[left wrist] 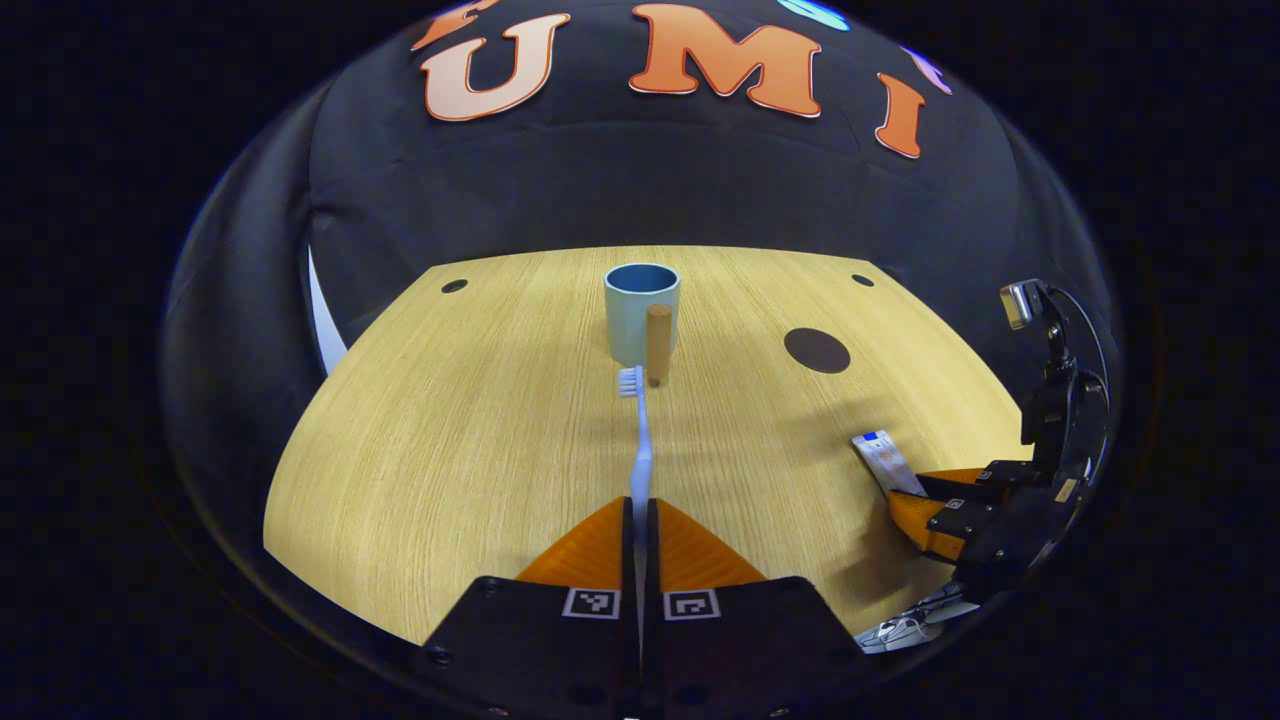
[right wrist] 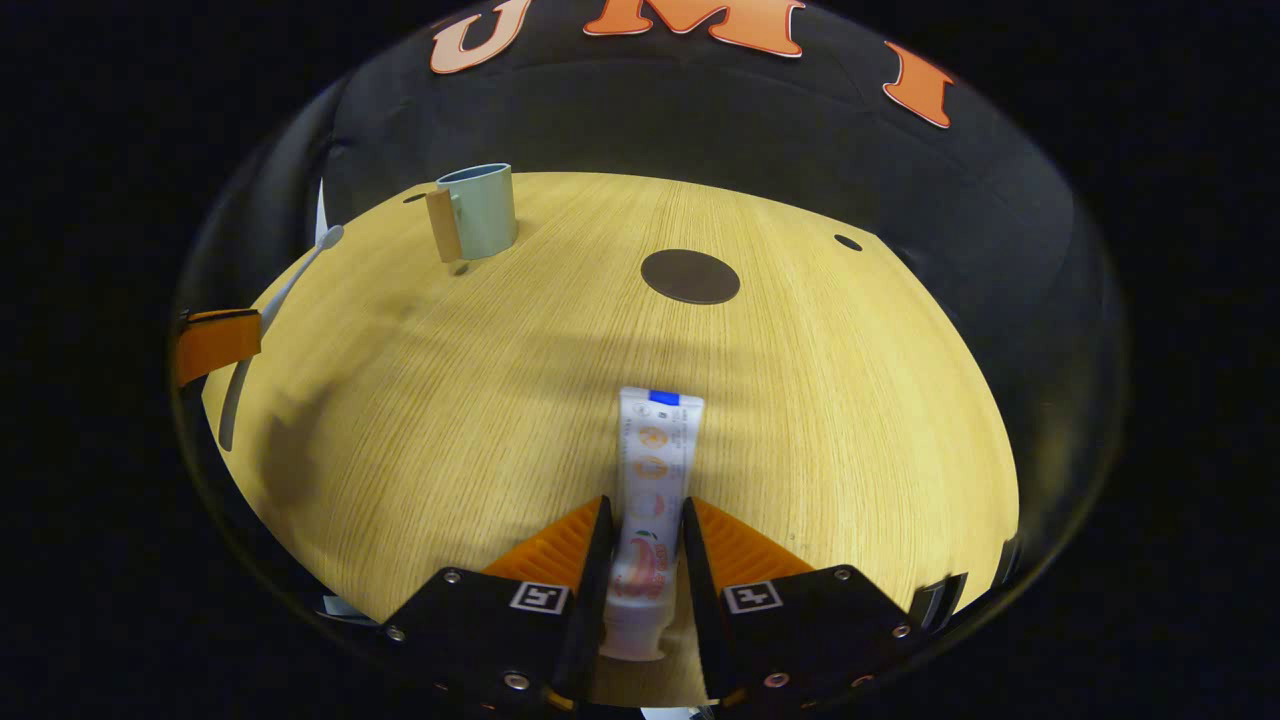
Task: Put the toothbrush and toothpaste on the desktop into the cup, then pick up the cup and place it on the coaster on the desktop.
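My left gripper (left wrist: 640, 510) is shut on the handle of a white toothbrush (left wrist: 641, 450), whose bristle head points toward a pale blue cup (left wrist: 640, 310) with a wooden handle (left wrist: 658, 340). The right gripper view shows that toothbrush (right wrist: 280, 290) held above the tabletop, in the left gripper (right wrist: 215, 340) at the view's left edge. My right gripper (right wrist: 647, 503) is shut on a white toothpaste tube (right wrist: 655, 450), cap end toward the camera. From the left gripper view, the right gripper (left wrist: 905, 497) and tube (left wrist: 882, 460) sit low on the right. A dark round coaster (right wrist: 690, 276) lies right of the cup (right wrist: 480, 210).
The wooden table (left wrist: 450, 450) has small dark holes near its far corners (left wrist: 454, 286). Black cloth walls the booth behind it. Cables (left wrist: 900, 630) lie at the near right edge below the right gripper.
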